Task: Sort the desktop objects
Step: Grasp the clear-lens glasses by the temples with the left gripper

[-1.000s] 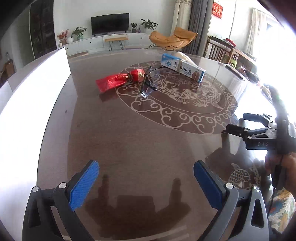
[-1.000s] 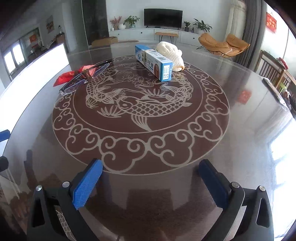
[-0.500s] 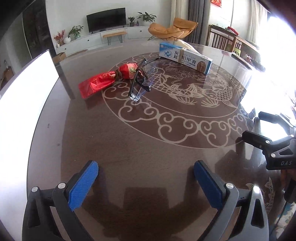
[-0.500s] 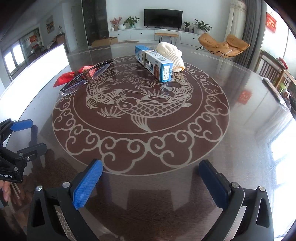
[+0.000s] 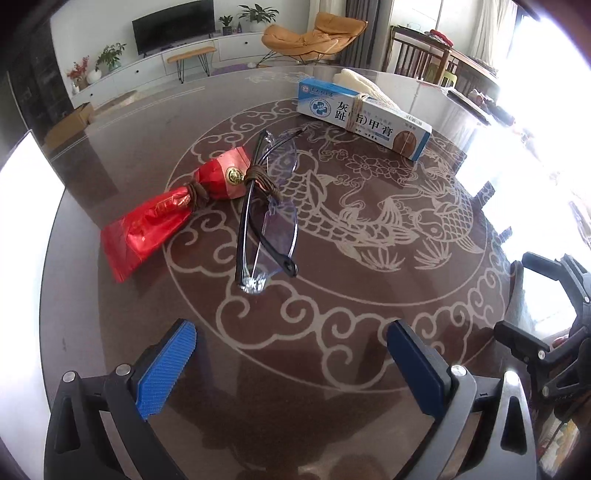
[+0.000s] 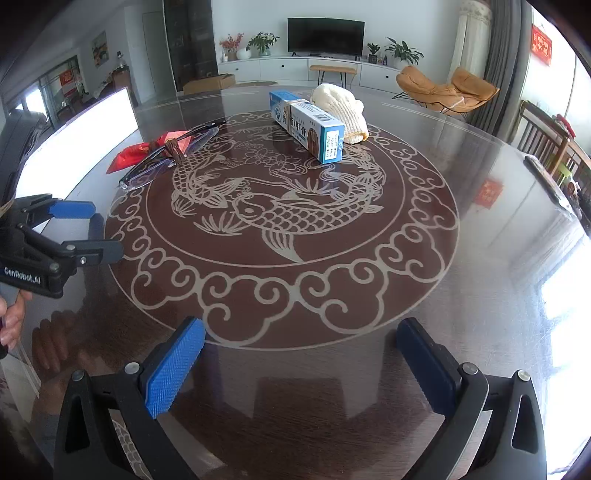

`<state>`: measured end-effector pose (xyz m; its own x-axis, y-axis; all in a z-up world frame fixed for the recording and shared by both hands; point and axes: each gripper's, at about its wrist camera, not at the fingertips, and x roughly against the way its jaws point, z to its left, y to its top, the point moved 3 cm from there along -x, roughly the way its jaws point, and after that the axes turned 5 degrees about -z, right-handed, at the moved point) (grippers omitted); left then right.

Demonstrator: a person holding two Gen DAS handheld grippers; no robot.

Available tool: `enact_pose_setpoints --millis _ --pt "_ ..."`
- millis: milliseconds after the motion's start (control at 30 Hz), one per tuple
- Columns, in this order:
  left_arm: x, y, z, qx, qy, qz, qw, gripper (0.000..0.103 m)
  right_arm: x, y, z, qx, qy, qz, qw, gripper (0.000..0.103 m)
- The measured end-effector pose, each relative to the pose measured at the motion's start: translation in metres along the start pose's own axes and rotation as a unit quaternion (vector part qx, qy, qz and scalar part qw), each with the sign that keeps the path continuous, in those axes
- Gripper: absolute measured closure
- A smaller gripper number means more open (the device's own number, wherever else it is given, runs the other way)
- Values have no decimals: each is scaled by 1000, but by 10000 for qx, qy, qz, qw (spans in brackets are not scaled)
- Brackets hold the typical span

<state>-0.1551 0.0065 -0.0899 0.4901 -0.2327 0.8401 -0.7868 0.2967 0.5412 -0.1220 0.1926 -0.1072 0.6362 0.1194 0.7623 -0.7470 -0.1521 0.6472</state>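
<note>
On glossy round table (image 5: 155, 295) — crinkled red foil pouch (image 5: 147, 225), rimless glasses (image 5: 271, 221).

Black grippers (image 5: 291, 365), ribbed blue pads (image 6: 173, 369), seemingly silver screws.

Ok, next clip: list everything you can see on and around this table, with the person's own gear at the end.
table: one, dark brown with a pale fish and cloud pattern, round, under everything.
glasses: one pair, clear lenses with dark arms, folded, left of the table's middle, a brown cord tied round one arm.
red packet: one, shiny red foil with a gold seal, beside the glasses, touching them.
ointment box: one, blue and white, far side of the pattern.
knitted cloth: one, cream, right behind the box.
television: one, black, on the far wall.
armchair: one, orange, far right.
left gripper: blue pads, open, empty, near the glasses.
right gripper: blue pads, open, empty.
</note>
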Motion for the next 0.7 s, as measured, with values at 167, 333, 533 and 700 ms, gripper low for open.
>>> enact_pose_setpoints --millis 167,333,533,700 --pt "-27 40 -4 -143 141 119 9997 0 0 0 0 0 0 -1 10000 0" --pt "-33 60 -7 -50 232 -71 9997 16 0 0 0 -1 0 -2 10000 0" --pt "-3 35 -3 241 377 -386 9983 81 0 0 0 -1 0 -4 10000 0" --pt "36 -32 -4 385 527 -657 9957 81 0 0 0 -1 0 -5 10000 0"
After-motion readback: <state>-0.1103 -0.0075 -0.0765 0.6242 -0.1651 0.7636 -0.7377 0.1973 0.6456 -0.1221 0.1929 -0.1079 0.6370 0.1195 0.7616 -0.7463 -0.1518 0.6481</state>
